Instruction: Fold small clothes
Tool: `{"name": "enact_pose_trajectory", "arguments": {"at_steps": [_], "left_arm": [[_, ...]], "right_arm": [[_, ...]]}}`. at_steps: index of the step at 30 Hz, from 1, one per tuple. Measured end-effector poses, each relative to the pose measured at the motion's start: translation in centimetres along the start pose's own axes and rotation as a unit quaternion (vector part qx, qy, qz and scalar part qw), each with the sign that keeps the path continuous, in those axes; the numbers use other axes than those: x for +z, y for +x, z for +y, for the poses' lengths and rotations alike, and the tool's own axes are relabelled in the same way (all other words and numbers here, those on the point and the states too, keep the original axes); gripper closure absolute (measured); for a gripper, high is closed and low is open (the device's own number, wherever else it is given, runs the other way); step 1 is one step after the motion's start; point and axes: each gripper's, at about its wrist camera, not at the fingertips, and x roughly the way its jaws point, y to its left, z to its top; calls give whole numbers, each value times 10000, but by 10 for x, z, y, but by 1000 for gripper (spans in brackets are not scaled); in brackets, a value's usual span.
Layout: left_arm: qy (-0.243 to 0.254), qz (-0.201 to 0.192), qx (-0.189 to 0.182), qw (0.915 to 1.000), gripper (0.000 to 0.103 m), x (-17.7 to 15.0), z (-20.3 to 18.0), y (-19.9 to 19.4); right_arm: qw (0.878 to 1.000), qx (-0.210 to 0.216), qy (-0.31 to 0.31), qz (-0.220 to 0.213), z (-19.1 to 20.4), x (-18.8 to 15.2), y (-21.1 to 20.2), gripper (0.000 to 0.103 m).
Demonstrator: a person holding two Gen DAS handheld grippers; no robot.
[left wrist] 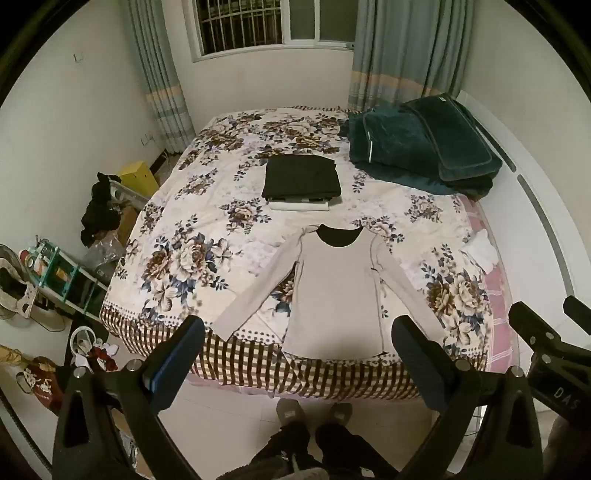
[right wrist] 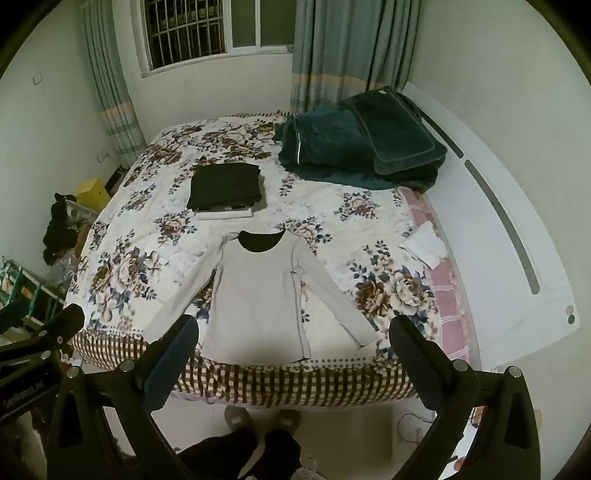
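While the beige long-sleeved top lies flat, sleeves spread, at the near edge of the floral bed, left gripper and right gripper hover above, jaws wide apart, holding nothing.

Long-sleeved top lies flat on the bed near its foot edge, sleeves spread. Behind it, a folded stack; behind and right, piled blankets. A small folded cloth lies right of the top. Window beyond.
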Motion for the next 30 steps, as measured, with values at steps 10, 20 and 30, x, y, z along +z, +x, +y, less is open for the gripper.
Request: {"name": "enact_pose_trajectory", "arguments": {"at_steps": [10,20,30], "left_arm": [[-30,-8,-33,10000,0,-1,-1,-1],[-71,-14,-52,10000,0,0,-1,2],[-44,-18,-26,10000,0,2,-2,4]], "right_arm": [[9999,-55,-93,8,6,-1,4,0],[9998,-103,-146,30,8,3,2,0],[9998,-91,-140,51,10,5,3,0]]}}
